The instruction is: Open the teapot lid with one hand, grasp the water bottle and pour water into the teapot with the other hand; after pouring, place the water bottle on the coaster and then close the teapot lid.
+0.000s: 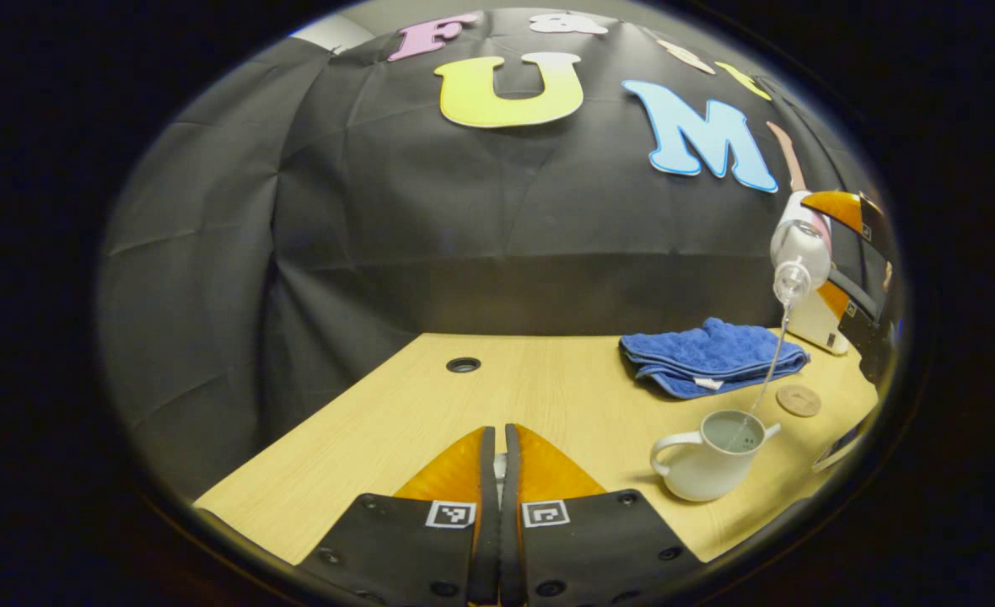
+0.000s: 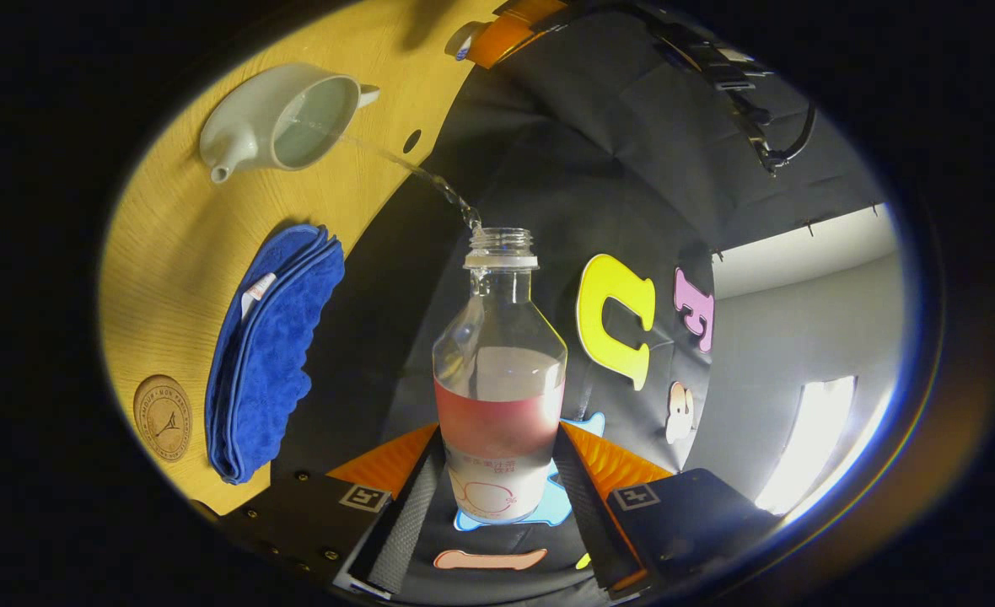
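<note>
Left gripper view: the left gripper sits low over the near edge of the tabletop, its fingers pressed almost together on something small and pale that shows only as a sliver in the gap; what it is cannot be told. To the right stands the teapot, lid off, handle toward the left, water visible inside. Above it the bottle is tipped mouth-down, held by the right gripper at the right edge, and a thin stream falls from the mouth into the open pot. Behind the teapot lies a folded blue towel; just right of the towel's front edge lies the round coaster, bare. A cable hole is set in the tabletop near the wall.

Right gripper view: the right gripper pinches the bottle at its lower body, one finger on each side of the label. The bottle is uncapped and partly filled. The stream arcs from the mouth to the teapot. The towel lies between teapot and coaster on the tabletop.
</note>
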